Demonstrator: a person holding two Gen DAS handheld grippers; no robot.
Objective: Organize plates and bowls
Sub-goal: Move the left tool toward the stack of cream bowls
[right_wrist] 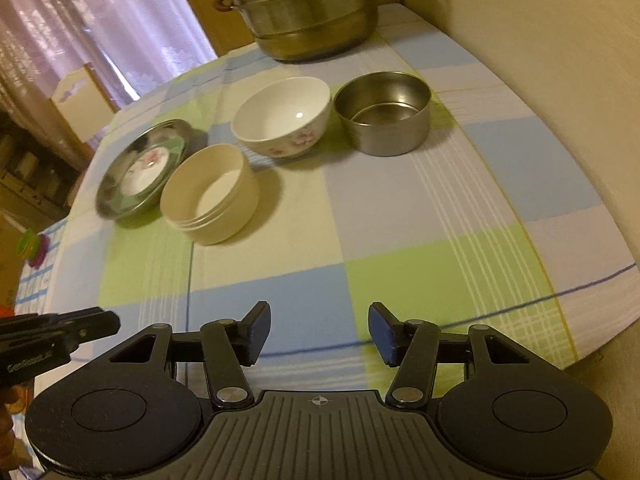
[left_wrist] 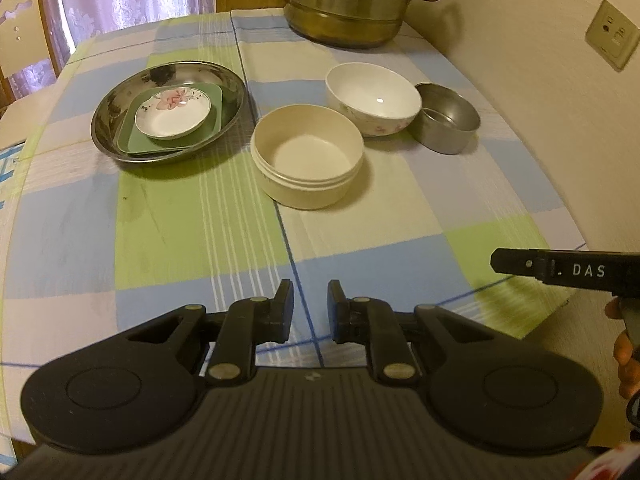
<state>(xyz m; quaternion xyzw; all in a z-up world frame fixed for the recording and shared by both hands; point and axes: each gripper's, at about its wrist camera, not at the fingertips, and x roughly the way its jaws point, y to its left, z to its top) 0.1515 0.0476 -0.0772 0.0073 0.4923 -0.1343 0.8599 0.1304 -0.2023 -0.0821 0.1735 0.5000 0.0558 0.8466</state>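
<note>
A steel plate [left_wrist: 116,120] holds a green square plate [left_wrist: 212,116] with a small flowered saucer [left_wrist: 173,114] on top; the stack also shows in the right wrist view [right_wrist: 120,196]. To its right stand a cream round bowl [left_wrist: 307,156] [right_wrist: 210,194], a white flowered bowl [left_wrist: 372,98] [right_wrist: 282,116] and a steel bowl [left_wrist: 448,118] [right_wrist: 383,114]. My left gripper [left_wrist: 310,308] is open by a narrow gap and empty, near the table's front edge. My right gripper [right_wrist: 318,330] is open wider and empty, also near the front edge.
A large stacked steel steamer pot [left_wrist: 348,0] [right_wrist: 304,12] stands at the table's far end. A wall [left_wrist: 540,100] runs along the right side. A chair [left_wrist: 24,36] stands at the far left. The checked tablecloth [left_wrist: 192,220] covers the table.
</note>
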